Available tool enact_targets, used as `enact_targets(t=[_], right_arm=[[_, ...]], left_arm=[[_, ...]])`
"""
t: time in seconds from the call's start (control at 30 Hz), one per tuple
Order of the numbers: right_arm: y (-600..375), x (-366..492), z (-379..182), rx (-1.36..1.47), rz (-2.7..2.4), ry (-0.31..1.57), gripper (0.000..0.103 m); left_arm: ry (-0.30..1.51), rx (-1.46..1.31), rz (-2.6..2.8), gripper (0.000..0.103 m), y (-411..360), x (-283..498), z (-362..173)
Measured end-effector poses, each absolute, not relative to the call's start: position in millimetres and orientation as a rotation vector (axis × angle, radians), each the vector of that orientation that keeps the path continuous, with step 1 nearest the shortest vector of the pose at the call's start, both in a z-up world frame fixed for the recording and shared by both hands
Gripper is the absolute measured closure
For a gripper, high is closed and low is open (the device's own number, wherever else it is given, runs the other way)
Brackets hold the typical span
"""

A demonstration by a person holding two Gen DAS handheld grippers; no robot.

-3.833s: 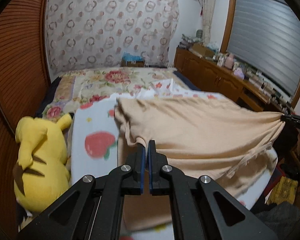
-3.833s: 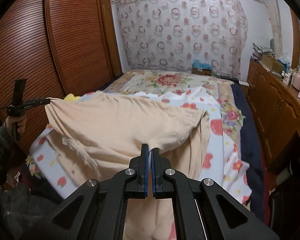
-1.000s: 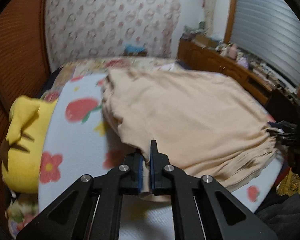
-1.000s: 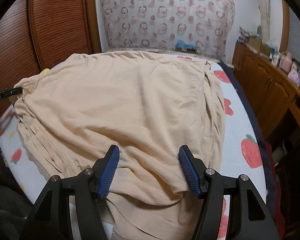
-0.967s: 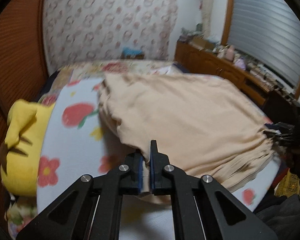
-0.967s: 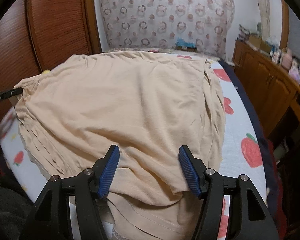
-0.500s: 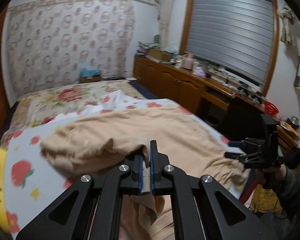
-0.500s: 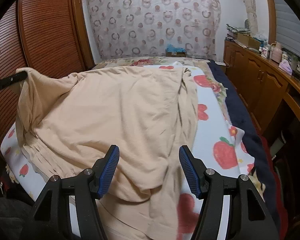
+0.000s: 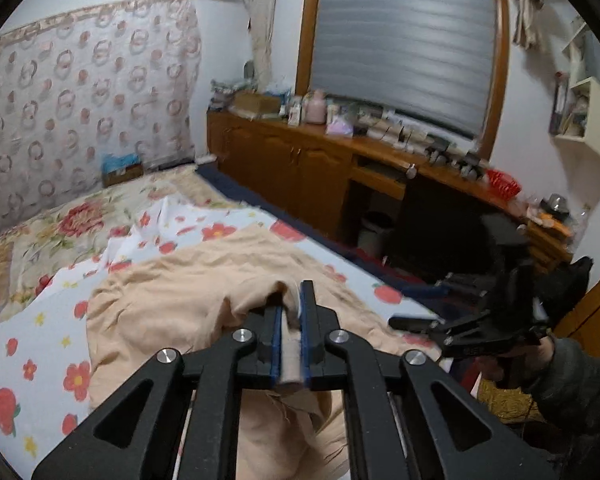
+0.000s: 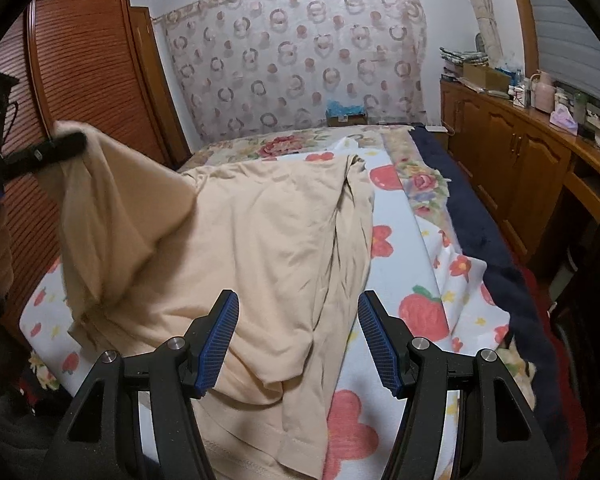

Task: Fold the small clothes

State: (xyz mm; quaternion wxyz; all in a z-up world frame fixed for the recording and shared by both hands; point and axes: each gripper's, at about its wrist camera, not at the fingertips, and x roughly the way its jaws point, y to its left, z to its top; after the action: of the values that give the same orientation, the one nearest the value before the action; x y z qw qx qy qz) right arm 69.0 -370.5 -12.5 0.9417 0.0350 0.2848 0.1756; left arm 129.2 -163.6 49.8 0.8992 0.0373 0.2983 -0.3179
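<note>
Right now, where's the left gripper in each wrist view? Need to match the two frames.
Left wrist: the left gripper sits bottom centre, shut on a bunch of the beige garment.
Right wrist: far left edge, a black finger lifting the garment's corner above the bed.
Shared landmark: the blue box against the circle-patterned curtain at the head of the bed, in the right view.

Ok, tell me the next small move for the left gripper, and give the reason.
Probably carry the left gripper across toward the right side and lay its corner down. It is shut on the beige garment, lifting that edge off the strawberry blanket, while the right gripper is open and holds nothing, so the fold is only half made.
</note>
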Motion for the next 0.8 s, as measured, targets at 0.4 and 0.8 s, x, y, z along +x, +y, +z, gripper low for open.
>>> enact_targets(t=[0.4,0.8], right_arm=[[-351,84,-15,0.046,0.398,0.573,0.039],[-294,131,-25,-0.047,0.487,0.659,0.039]], left_arm=[[0.665,0.069,-0.545,0.044,-125,117,14],[0.709,0.008,-0.41,0.044,-67,101,-24]])
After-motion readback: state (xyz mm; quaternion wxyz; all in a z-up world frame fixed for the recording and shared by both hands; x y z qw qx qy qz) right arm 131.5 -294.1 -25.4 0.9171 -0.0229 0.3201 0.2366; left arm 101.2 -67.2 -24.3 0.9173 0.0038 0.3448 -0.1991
